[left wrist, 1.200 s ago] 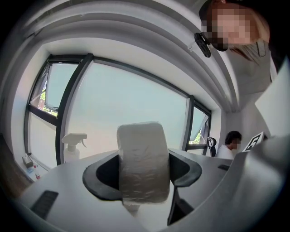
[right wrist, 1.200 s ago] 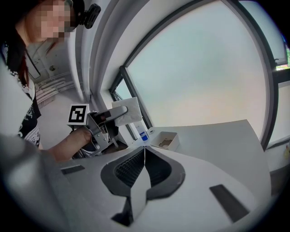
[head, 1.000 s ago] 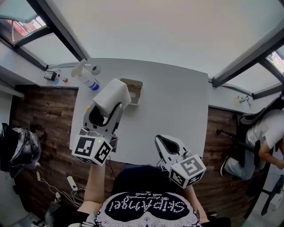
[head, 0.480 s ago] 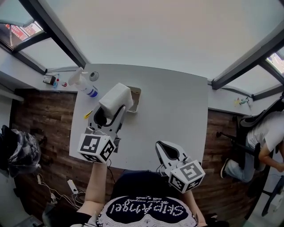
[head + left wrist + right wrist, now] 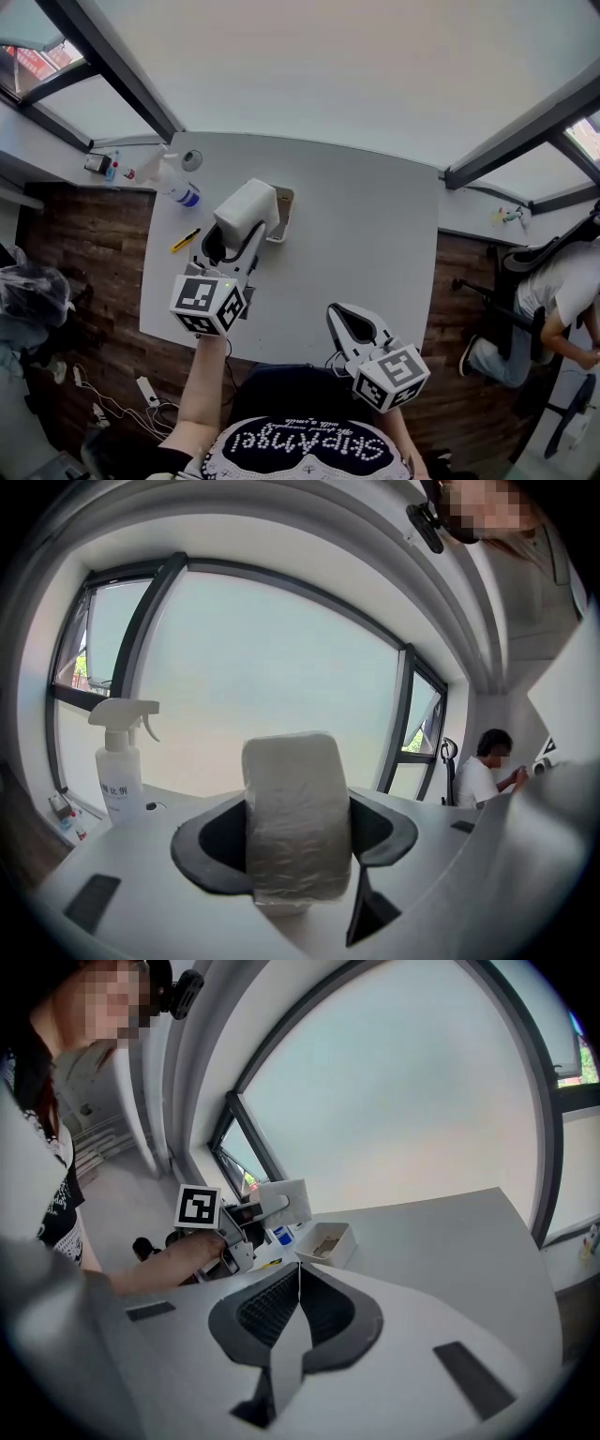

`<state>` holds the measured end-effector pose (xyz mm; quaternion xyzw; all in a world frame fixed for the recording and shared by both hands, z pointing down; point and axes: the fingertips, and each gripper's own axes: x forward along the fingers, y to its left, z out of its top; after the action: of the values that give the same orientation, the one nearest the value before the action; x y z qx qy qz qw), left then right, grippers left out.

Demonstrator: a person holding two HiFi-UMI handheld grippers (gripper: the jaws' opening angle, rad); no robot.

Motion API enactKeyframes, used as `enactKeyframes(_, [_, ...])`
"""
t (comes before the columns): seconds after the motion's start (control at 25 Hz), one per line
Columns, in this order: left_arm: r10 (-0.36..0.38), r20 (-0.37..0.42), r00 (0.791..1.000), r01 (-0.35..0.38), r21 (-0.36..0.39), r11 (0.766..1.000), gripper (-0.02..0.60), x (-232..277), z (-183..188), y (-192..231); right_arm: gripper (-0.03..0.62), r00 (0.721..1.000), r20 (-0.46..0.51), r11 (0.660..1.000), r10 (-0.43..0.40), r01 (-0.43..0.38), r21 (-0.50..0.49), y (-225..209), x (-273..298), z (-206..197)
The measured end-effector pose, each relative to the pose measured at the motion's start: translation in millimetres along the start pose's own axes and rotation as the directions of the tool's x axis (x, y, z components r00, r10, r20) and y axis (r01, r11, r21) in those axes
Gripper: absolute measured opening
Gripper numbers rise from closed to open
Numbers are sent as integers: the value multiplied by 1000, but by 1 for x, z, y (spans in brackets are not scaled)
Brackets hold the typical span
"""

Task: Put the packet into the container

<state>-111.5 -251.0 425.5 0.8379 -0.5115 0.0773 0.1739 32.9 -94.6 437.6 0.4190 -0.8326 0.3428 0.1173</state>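
A white table (image 5: 375, 244) is seen from above. The left gripper (image 5: 234, 234) clamps a white, plastic-wrapped packet (image 5: 294, 799), raised over the left side of a small open container (image 5: 284, 214). The right gripper (image 5: 345, 323) is closed and empty, well apart. The bulky packet, if released off-centre, may catch the rim, topple out, or shove the light container.

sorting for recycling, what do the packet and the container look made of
The packet: white soft contents, probably tissue, in clear glossy plastic film; wrinkles and sheen show. The container: looks like matte white plastic or card with thin walls; I cannot tell which.
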Motion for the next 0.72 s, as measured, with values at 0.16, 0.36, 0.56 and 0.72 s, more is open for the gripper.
enactKeyframes(0.16, [10, -26, 1000, -10, 8, 1000, 287, 9, -8, 6, 14, 1000, -14, 1000, 3, -3, 8, -1, 4, -1])
enactKeyframes(0.36, [13, -52, 999, -13, 7, 1000, 287, 19, -16, 10, 15, 1000, -25, 1000, 3, -3, 19, -3, 7, -4])
enactKeyframes(0.56, [11, -78, 997, -9, 16, 1000, 287, 28, -24, 12, 15, 999, -32, 1000, 0, 1, 28, -6, 8, -3])
enactKeyframes(0.72, [10, -100, 995, -8, 23, 1000, 287, 34, -31, 14, 15, 999, -36, 999, -2, 3, 34, -8, 9, -4])
